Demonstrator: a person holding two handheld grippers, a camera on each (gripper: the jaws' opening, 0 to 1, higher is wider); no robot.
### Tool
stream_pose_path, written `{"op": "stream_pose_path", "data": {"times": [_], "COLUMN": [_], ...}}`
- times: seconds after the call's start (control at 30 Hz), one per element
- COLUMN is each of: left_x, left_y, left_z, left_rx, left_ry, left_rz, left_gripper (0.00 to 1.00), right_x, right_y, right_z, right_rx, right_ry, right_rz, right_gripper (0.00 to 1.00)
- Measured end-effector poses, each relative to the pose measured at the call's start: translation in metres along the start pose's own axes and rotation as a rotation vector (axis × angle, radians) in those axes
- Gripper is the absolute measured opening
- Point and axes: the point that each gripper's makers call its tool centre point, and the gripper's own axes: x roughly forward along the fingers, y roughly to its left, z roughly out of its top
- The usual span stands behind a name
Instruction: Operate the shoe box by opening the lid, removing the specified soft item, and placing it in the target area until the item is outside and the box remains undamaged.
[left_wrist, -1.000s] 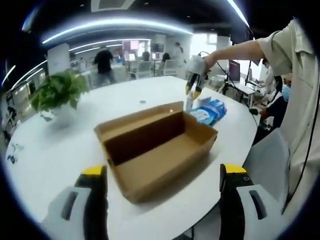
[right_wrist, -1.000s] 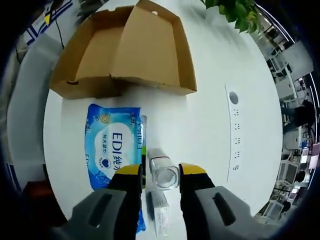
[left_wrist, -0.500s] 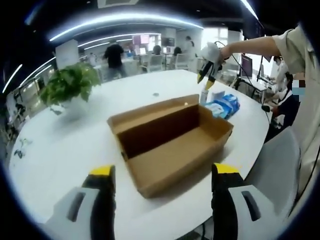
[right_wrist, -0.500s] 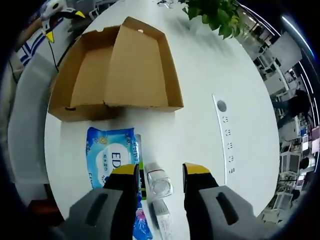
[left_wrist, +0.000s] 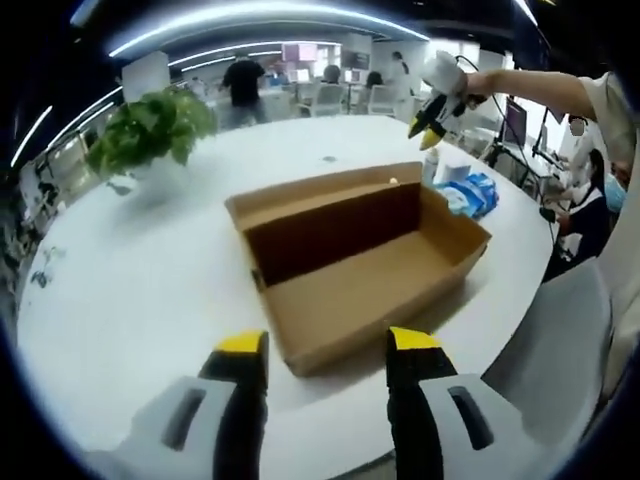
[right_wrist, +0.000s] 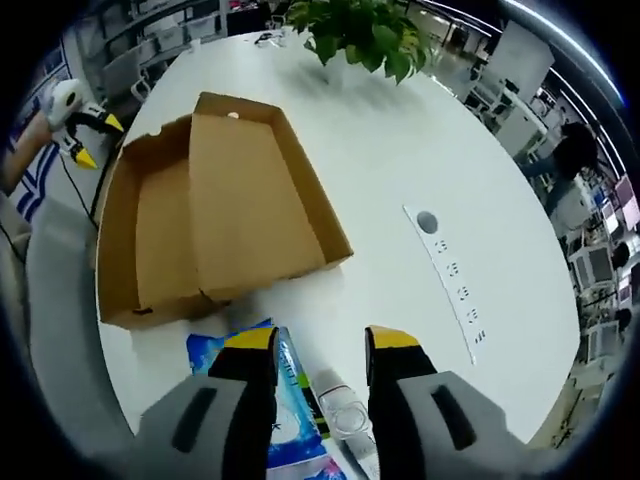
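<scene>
Shoe box (left_wrist: 365, 265): cardboard, lying open at the centre of the left gripper view, lid folded back, inside looking bare as far as I can see; I am also seeing it at the upper left of the right gripper view (right_wrist: 215, 210). Wipes pack (left_wrist: 472, 192): blue, soft, lying on the white table (left_wrist: 130, 290) just beside the box's far right end, and at the bottom centre of the right gripper view (right_wrist: 290, 440), beside a clear cup (right_wrist: 345, 415). Left gripper (left_wrist: 327, 355): I am holding it low at the near edge of the box, jaws apart, gripping nothing. Right gripper (right_wrist: 320, 345): I am holding it above the pack and cup, jaws apart, nothing between them. Step, as I judge it: the placing looks done, with the pack outside and the box whole. Next move, if any: drawing both grippers clear without knocking the cup or box.
</scene>
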Motion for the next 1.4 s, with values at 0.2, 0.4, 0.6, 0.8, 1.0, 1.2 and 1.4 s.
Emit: {"op": "stream_pose_path", "data": {"times": [0.2, 0.4, 0.6, 0.8, 1.0, 1.2, 1.4], "left_x": [0.005, 0.012, 0.021, 0.028, 0.029, 0.029, 0.030], "left_y": [0.013, 0.025, 0.031, 0.033, 0.035, 0.035, 0.036], "left_z": [-0.002, -0.004, -0.008, -0.014, -0.019, -0.019, -0.020], "left_rx": [-0.094, -0.159, -0.195, -0.227, -0.255, -0.269, -0.267], "left_ry": [-0.006, 0.001, 0.027, 0.052, 0.056, 0.054, 0.052], "left_rz": [0.046, 0.082, 0.092, 0.094, 0.096, 0.092, 0.092], "left_gripper": [0.33, 0.23, 0.17, 0.06, 0.04, 0.04, 0.03], "right_x": [0.008, 0.022, 0.034, 0.050, 0.064, 0.080, 0.091], "right_y": [0.007, 0.006, 0.006, 0.005, -0.007, -0.009, -0.010], "right_z": [0.012, 0.016, 0.019, 0.023, 0.018, 0.015, 0.011], "right_rx": [0.069, 0.136, 0.246, 0.342, 0.451, 0.646, 0.680], "right_ry": [-0.032, -0.050, -0.079, -0.097, -0.093, -0.109, -0.109], "right_rz": [-0.003, -0.033, -0.053, -0.059, -0.109, -0.090, -0.096], "right_gripper": [0.32, 0.35, 0.33, 0.32, 0.29, 0.24, 0.12]}}
